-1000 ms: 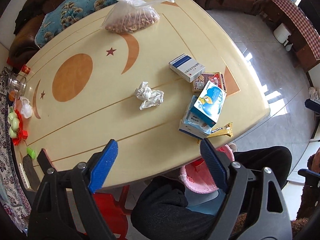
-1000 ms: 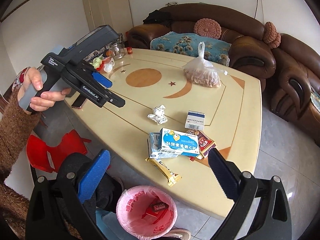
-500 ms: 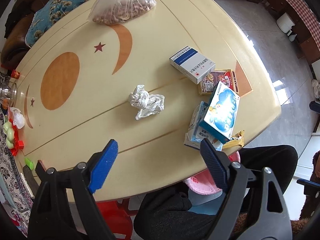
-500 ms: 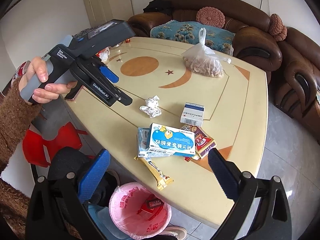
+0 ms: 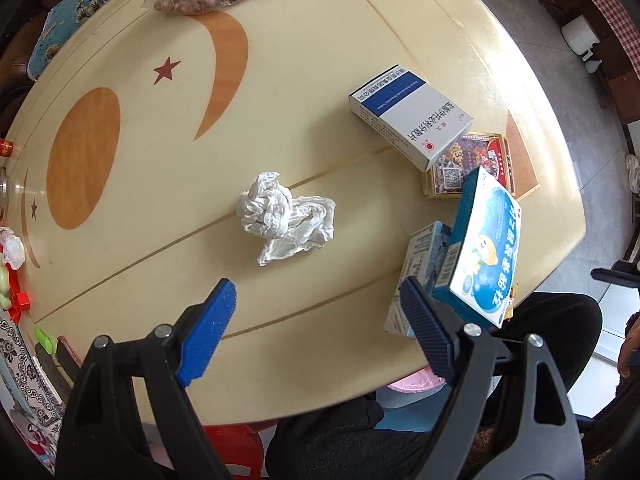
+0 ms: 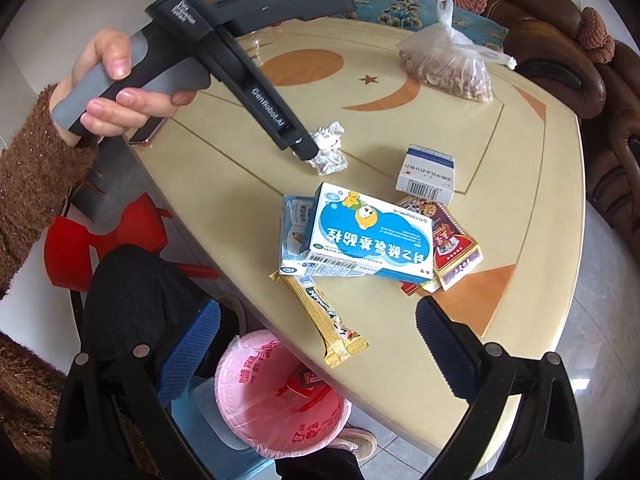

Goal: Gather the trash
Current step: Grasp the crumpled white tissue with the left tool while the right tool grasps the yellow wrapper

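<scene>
A crumpled white tissue (image 5: 286, 218) lies mid-table; it also shows in the right wrist view (image 6: 330, 152). My left gripper (image 5: 320, 300) is open and empty, just short of the tissue; in the right wrist view its tip (image 6: 306, 148) is right at the tissue. A blue-and-white medicine box (image 5: 486, 248) leans on smaller boxes (image 5: 422, 256) at the table edge. A white-blue box (image 5: 410, 118), a red packet (image 5: 466, 164) and a gold snack wrapper (image 6: 324, 320) lie nearby. My right gripper (image 6: 318, 340) is open and empty above the pink-lined trash bin (image 6: 280, 396).
A plastic bag of nuts (image 6: 450, 64) sits at the far side of the cream table (image 5: 160, 280). A phone (image 6: 148, 132) and small items (image 5: 12, 256) lie at the left edge. A red stool (image 6: 100, 240) and brown sofas (image 6: 560, 40) surround the table.
My left gripper has moved forward and down over the table toward the tissue, jaws still open. My right gripper has drifted slightly closer to the boxes.
</scene>
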{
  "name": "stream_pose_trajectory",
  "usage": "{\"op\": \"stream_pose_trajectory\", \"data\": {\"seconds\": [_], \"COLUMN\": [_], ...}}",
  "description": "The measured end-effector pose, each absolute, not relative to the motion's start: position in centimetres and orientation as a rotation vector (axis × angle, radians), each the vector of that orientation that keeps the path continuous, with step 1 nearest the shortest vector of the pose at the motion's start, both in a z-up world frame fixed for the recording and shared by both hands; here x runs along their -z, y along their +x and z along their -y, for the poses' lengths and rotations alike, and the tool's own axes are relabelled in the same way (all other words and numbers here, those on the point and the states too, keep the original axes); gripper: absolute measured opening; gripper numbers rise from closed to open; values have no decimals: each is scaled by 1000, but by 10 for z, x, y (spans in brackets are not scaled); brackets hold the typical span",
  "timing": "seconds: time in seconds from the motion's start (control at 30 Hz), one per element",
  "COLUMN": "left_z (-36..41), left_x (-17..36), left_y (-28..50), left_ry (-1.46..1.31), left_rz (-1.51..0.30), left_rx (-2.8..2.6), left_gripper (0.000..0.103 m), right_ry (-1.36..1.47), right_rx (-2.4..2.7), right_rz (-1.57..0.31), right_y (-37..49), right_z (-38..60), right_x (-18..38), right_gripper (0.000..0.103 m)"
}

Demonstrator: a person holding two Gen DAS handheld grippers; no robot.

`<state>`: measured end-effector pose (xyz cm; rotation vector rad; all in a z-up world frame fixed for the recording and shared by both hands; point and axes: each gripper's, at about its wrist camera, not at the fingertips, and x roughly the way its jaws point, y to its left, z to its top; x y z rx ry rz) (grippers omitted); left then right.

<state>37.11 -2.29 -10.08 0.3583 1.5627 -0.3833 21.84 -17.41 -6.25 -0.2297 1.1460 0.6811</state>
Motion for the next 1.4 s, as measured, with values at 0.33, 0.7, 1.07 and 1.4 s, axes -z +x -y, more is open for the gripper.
{"op": "stream_pose_trajectory", "data": {"seconds": [0.33,0.7,1.07,1.4], "left_z": [23,24,21,15], "left_x": [139,167,180,188], "left_y": [392,411,417,432], "left_ry": [331,306,288,337], "left_rz": [-1644,-1690,-1707,-1684], "left_rx": [376,374,389,351], "left_gripper": [82,82,77,59], "right_ry": [-290,-393,-480,-485], "right_rx": [-748,-741,-710,-706], "right_rz": [-1244,-1269,-1247,-1245], "right_y": [225,233,233,227], "right_z": [155,145,139,123], "right_x": [116,150,162,162], "right_gripper": [96,96,43,24]}}
